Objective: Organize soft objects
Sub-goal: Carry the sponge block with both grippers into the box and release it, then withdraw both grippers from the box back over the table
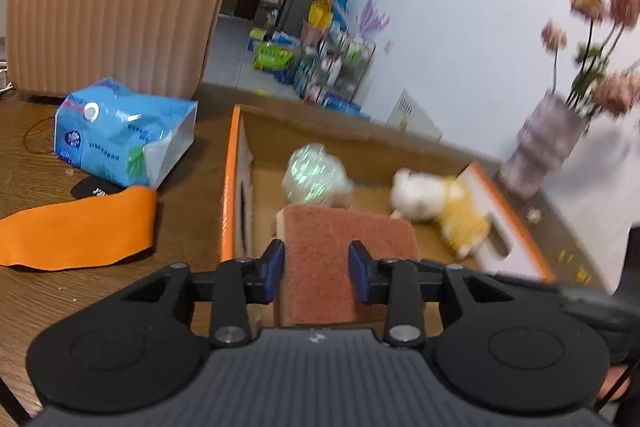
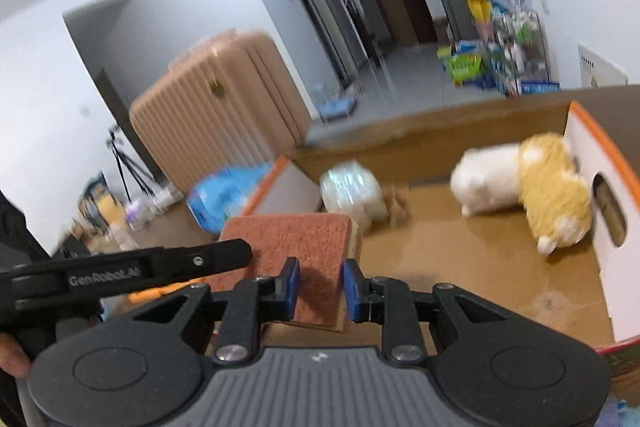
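Observation:
A brown-topped sponge [image 1: 320,259] with a yellow underside hangs over the open cardboard box [image 1: 232,187]. My left gripper [image 1: 316,273] is shut on the sponge's near part. My right gripper [image 2: 320,287] is shut on the sponge [image 2: 296,251] too, from the other side, and the left gripper's black finger [image 2: 192,261] shows at its left. Inside the box [image 2: 480,267] lie a shiny wrapped bundle [image 1: 316,175] [image 2: 352,195] and a white and yellow plush toy [image 1: 440,207] [image 2: 532,187].
A blue tissue pack [image 1: 120,139], an orange sheet [image 1: 80,231] and a pink ribbed suitcase [image 1: 112,7] stand left of the box on the wooden table [image 1: 188,187]. A vase of pink flowers [image 1: 552,143] stands to the right by the wall.

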`<state>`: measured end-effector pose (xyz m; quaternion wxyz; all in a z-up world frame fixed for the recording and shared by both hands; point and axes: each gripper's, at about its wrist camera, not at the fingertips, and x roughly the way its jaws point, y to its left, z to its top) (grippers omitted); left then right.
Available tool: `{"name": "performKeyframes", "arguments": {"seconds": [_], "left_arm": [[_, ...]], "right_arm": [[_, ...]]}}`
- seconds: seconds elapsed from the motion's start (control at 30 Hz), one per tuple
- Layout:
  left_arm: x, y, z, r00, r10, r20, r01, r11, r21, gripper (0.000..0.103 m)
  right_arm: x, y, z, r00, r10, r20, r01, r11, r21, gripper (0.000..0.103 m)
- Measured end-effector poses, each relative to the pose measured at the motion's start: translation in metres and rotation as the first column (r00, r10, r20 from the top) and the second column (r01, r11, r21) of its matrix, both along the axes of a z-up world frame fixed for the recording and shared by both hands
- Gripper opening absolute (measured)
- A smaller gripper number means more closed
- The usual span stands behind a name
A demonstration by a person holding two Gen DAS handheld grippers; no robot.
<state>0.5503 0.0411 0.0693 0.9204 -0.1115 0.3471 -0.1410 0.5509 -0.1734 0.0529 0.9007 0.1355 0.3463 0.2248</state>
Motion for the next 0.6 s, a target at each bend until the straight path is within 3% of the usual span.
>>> {"name": "performKeyframes", "arguments": {"seconds": [0.17, 0.3, 0.5, 0.6], "left_arm": [[-0.006, 0.003, -0.004, 1.0, -0.002, 0.02, 0.002, 1.0, -0.012, 0.054], [-0.02, 0.003, 0.01, 0.999, -0.003, 0.04, 0.003, 1.0, 0.002, 0.057], [-0.061, 0.008, 0.057, 0.992, 0.011, 0.128, -0.014, 1.0, 0.023, 0.06], [-0.093, 0.011, 0.087, 0.982, 0.009, 0.189, -0.011, 1.0, 0.011, 0.069]], "right_arm": [[0.003, 0.011, -0.009, 0.999, 0.034, -0.029, -0.035, 0.999, -0.04, 0.028], [-0.005, 0.005, -0.002, 0.999, 0.032, -0.032, -0.033, 0.999, -0.036, 0.028], [-0.049, -0.019, 0.055, 0.997, 0.008, 0.08, -0.005, 0.999, -0.036, 0.029], [-0.083, -0.039, 0.093, 0.986, -0.006, 0.164, 0.012, 0.999, -0.038, 0.032]]}}
